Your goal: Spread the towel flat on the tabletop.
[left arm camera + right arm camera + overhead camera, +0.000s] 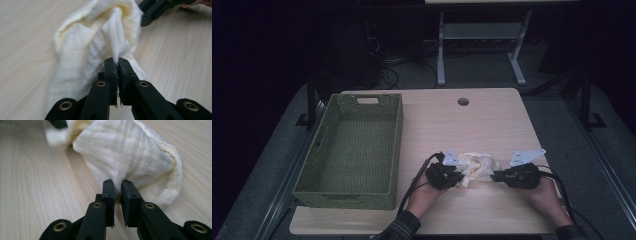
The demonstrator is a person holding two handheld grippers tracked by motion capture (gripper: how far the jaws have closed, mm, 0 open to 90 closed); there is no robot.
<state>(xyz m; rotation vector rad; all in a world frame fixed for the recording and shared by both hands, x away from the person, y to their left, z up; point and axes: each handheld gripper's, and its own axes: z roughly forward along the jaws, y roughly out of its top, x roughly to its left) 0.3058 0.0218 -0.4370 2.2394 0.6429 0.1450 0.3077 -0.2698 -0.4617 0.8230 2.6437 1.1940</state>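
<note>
1. The left gripper (458, 176) had its jaws pinched tight on a fold at the left end of a cream cloth (478, 167).
2. The right gripper (495, 176) pinched the cloth's right end, a thin fold between its jaws.
3. The bunched cloth lay on the table (492, 125) near the front edge, its long axis running left to right between the grippers.
4. A green woven basket (324, 150) stood well to the left, with nothing inside.

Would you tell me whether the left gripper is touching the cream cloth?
Touching: the left gripper view shows the left gripper pinching a fold of the cream cloth.
</note>
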